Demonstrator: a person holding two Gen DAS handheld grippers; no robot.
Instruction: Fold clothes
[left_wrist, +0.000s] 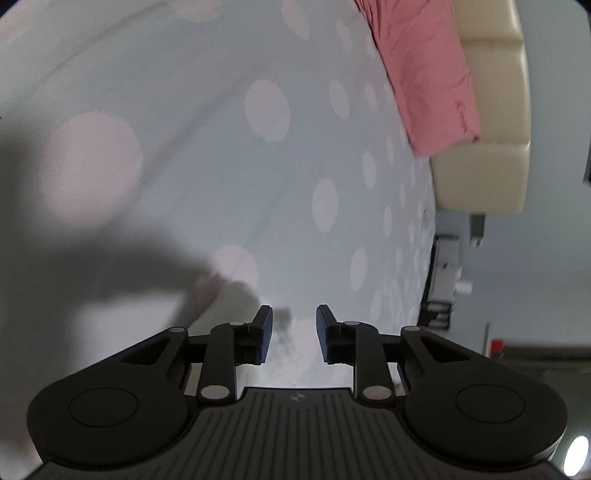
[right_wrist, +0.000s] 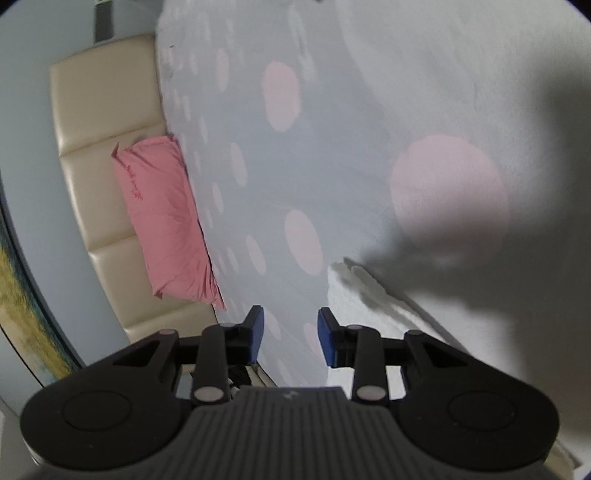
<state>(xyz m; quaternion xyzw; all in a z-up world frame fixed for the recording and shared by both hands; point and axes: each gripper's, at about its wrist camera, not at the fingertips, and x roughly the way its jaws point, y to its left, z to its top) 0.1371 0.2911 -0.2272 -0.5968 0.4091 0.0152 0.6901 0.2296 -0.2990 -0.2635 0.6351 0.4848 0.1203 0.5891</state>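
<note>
A white garment (right_wrist: 364, 295) lies on the bed, its thick folded edge just right of my right gripper (right_wrist: 290, 332) and partly under its right finger. The right gripper is open, and between its blue pads only the bedsheet shows. In the left wrist view my left gripper (left_wrist: 294, 332) hovers low over the bed, open with nothing between its pads. A bright white patch of cloth (left_wrist: 295, 369) lies under and just beyond it, blurred. Dark shadows of the grippers fall over the cloth in both views.
The bedsheet (left_wrist: 221, 147) (right_wrist: 343, 110) is pale blue with pink dots. A pink pillow (left_wrist: 424, 74) (right_wrist: 166, 221) leans on the cream padded headboard (left_wrist: 491, 110) (right_wrist: 96, 122). The bed's edge and a bedside shelf (left_wrist: 445, 280) are at the right of the left wrist view.
</note>
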